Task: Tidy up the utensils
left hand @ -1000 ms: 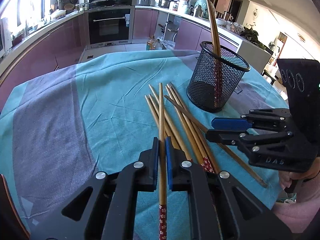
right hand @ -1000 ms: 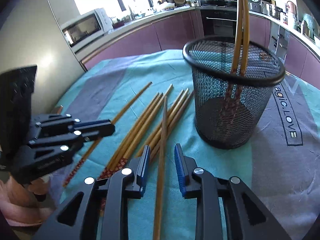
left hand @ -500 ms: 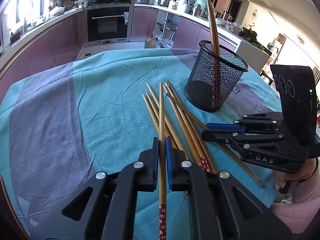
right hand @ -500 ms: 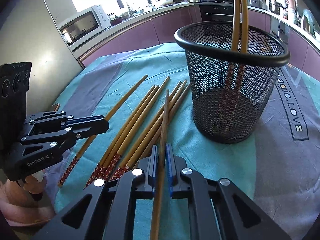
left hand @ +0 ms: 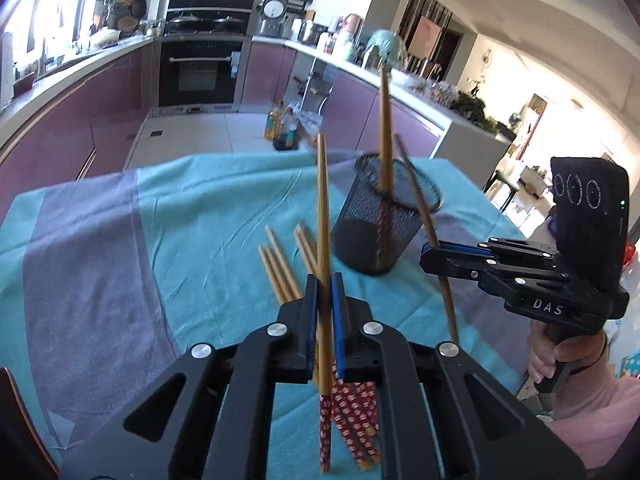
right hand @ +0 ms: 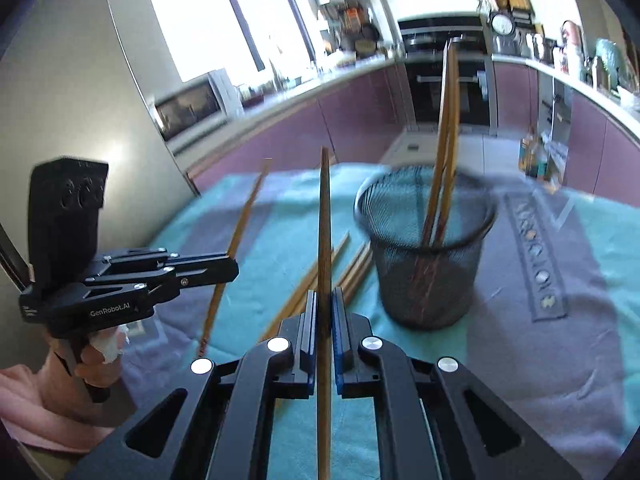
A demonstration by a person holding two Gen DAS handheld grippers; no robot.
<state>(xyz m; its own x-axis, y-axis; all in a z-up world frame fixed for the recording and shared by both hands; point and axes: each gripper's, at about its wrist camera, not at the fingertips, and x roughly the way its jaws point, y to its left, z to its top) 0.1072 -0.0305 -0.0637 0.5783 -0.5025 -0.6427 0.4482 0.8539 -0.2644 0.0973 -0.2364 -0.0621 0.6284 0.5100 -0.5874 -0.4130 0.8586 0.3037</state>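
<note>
Black plastic with blue pads, the left tool is clamped tight on a slim bamboo chopstick with a red flowered handle end, which stands nearly upright, clear of the cloth, its patterned end hanging below the pads. The right tool is likewise closed hard on a plain-looking tapered bamboo chopstick, also tilted steeply upward. Both tools point down at a slant; seen from the left wrist, a hand in a pink fuzzy sleeve grips the right tool's handle from below.

Just beyond the pads, the remaining loose bamboo chopsticks lie in a rough fan on the turquoise and grey woven tablecloth covering the desk, red flowered ends toward the person. Near them stands a round black wire-mesh holder, upright, with two chopsticks leaning inside it, tips above the rim.
</note>
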